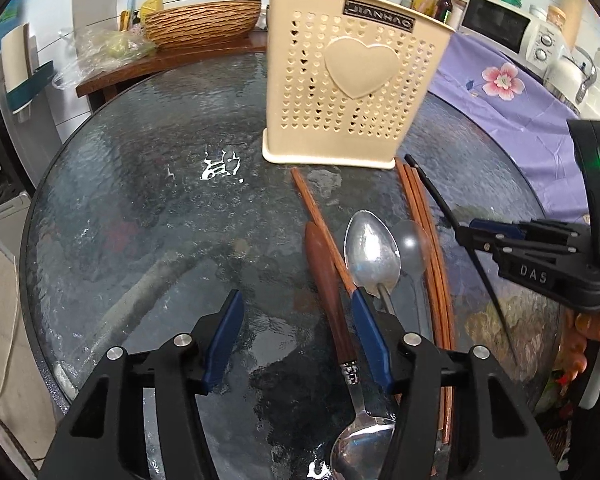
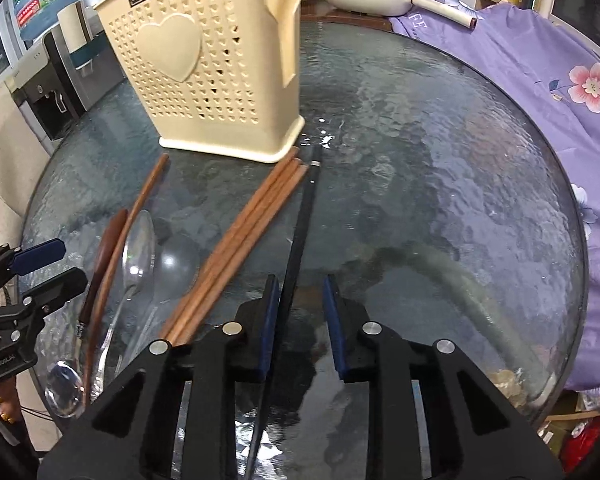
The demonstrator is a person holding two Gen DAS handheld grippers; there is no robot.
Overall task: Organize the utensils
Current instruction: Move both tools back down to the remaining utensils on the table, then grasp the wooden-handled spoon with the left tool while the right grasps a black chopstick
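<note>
— What are my grippers doing?
— My left gripper (image 1: pixel 296 312) hangs wide apart over the glass table (image 1: pixel 140 200), holding nothing. My right gripper (image 2: pixel 300 300) is spread open around a black chopstick (image 2: pixel 300 224), not clamping it.
— And the utensils?
— Metal spoon (image 1: pixel 372 252) and wooden chopsticks (image 2: pixel 240 248) lie before the upright cream holder (image 1: pixel 348 80).

Both grippers are matte black plastic with blue finger pads and round silver screw heads at the linkage joints. The right gripper (image 1: pixel 466 230) carries raised "DAS" lettering and a lit green lamp. The left gripper (image 2: pixel 62 258) bears small white lettering. Fingers (image 1: pixel 580 344) show bare skin.
</note>
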